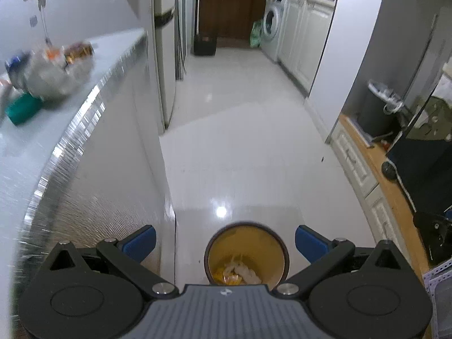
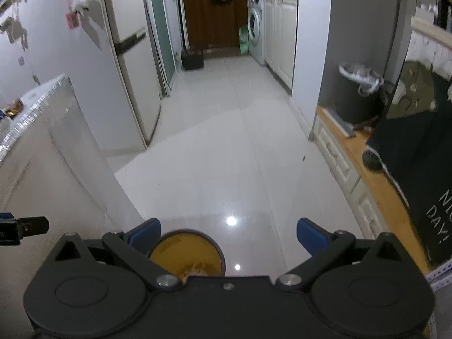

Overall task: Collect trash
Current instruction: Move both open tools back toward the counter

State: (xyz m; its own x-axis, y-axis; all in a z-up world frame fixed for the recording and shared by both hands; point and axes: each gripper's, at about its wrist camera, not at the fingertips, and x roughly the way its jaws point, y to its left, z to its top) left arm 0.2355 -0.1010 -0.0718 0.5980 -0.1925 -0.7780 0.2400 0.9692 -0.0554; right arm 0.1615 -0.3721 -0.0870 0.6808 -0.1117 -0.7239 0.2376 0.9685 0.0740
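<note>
A small round bin (image 1: pixel 246 254) with a brown rim and yellow inside stands on the white floor, with crumpled white and orange scraps at its bottom. My left gripper (image 1: pixel 225 241) hovers open right above it, blue fingertips (image 1: pixel 141 240) wide apart and nothing between them. In the right wrist view the same bin (image 2: pixel 186 250) sits below the left finger of my right gripper (image 2: pixel 228 234), which is also open with nothing held. A blurred heap of plastic wrappers and a green pack (image 1: pixel 46 70) lies on the counter at the left.
A silver-edged counter (image 1: pixel 84 130) runs along the left, a fridge (image 1: pixel 165 56) behind it. A wooden shelf (image 2: pixel 375 175) with a dark bin (image 2: pixel 356 96) and black cloth lines the right. The white tiled floor (image 1: pixel 240 113) leads to a washing machine (image 1: pixel 272 25) and a dark crate (image 1: pixel 204 43).
</note>
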